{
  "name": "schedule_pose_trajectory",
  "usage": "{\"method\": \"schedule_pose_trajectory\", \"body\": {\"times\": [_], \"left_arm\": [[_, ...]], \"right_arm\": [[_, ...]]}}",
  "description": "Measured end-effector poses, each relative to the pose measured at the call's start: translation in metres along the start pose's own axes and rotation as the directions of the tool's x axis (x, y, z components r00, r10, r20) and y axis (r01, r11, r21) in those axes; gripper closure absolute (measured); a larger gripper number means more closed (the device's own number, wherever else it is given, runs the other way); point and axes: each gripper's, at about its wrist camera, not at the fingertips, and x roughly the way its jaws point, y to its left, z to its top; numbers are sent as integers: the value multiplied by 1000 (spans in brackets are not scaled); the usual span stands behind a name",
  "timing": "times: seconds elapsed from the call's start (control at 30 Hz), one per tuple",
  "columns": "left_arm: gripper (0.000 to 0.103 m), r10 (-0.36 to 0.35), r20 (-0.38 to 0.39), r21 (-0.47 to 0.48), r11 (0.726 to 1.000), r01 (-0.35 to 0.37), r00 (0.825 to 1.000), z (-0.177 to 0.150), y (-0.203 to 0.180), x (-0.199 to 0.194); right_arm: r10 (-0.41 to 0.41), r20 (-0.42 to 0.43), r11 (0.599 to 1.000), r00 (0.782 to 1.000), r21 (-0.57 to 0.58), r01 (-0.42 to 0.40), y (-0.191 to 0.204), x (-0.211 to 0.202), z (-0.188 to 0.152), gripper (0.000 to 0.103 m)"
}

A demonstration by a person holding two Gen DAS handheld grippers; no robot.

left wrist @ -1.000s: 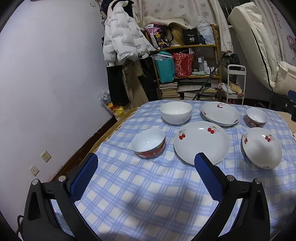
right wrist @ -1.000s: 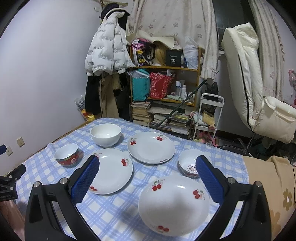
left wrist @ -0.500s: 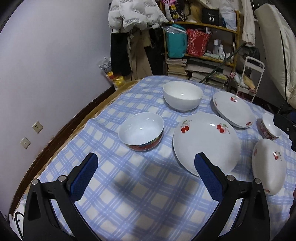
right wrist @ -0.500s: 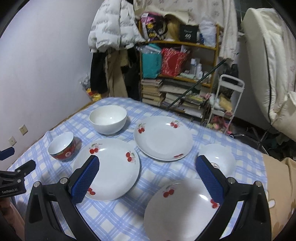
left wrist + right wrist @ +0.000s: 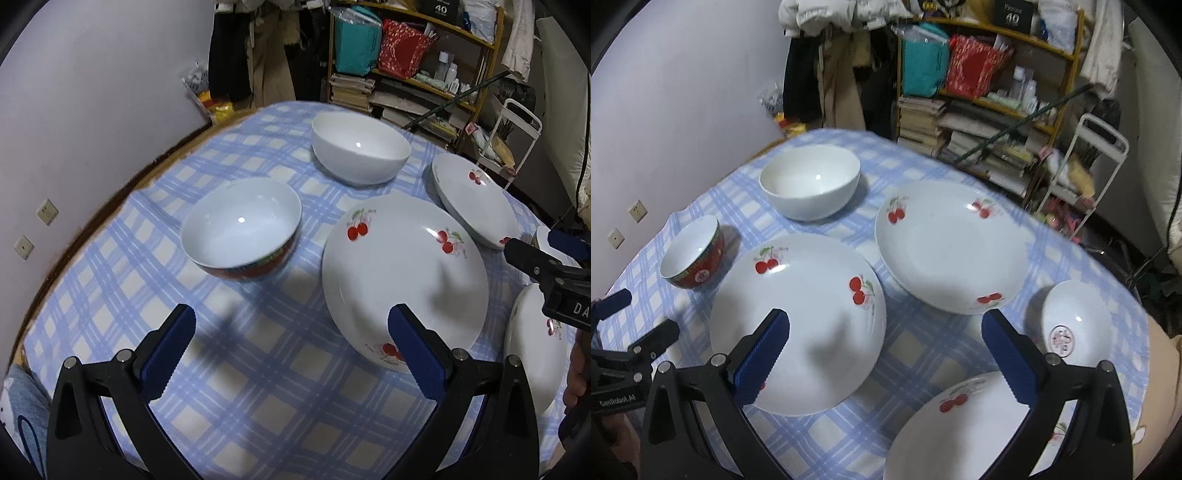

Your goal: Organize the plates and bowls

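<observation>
Three cherry-printed plates [image 5: 945, 247] and three bowls [image 5: 812, 182] are counted on the checked tablecloth [image 5: 923, 339]. The left gripper [image 5: 291, 345] and right gripper [image 5: 884, 349] are each held with fingers spread apart, nothing gripped.

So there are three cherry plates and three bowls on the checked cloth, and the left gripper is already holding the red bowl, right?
Not quite: the left gripper is open and holds nothing. In the left wrist view the red bowl sits untouched on the checked cloth beyond its fingers. The rest stands.
</observation>
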Motion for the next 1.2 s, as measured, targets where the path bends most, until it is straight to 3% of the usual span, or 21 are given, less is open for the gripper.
{"method": "schedule_pose_trajectory", "body": {"times": [0.4, 0.5, 0.63, 0.8, 0.9, 1.03, 1.1, 1.17, 1.2], "left_arm": [[2, -44, -54, -20, 999, 43, 998, -3, -2, 28], [15, -48, -80, -19, 999, 47, 996, -1, -3, 35], [15, -70, -102, -35, 997, 66, 992, -1, -2, 43], [15, -97, -128, -47, 995, 91, 987, 0, 0, 50], [29, -102, -142, -55, 994, 95, 985, 0, 1, 55], [57, -139, -197, -68, 989, 127, 971, 0, 2, 67], [60, -151, -198, -88, 987, 136, 968, 0, 4, 68], [67, -169, -197, -93, 984, 154, 966, 0, 3, 68], [76, -178, -195, -89, 983, 164, 965, 1, 2, 68]], "right_arm": [[13, -97, 999, 995, -32, -16, -1, 36, -4, 0], [24, -118, 999, 993, -26, -27, -2, 42, -4, 0], [44, -143, 999, 989, -2, -45, -5, 49, -1, 0], [71, -180, 997, 981, 15, -69, -8, 57, 5, 12], [94, -204, 995, 974, 32, -89, -9, 64, 7, 13], [139, -233, 990, 962, 71, -126, -14, 73, 7, 34], [173, -245, 984, 954, 90, -155, -14, 77, 7, 40], [165, -260, 985, 951, 84, -148, -13, 80, 7, 56], [156, -272, 987, 950, 70, -142, -10, 82, 7, 73]]}}
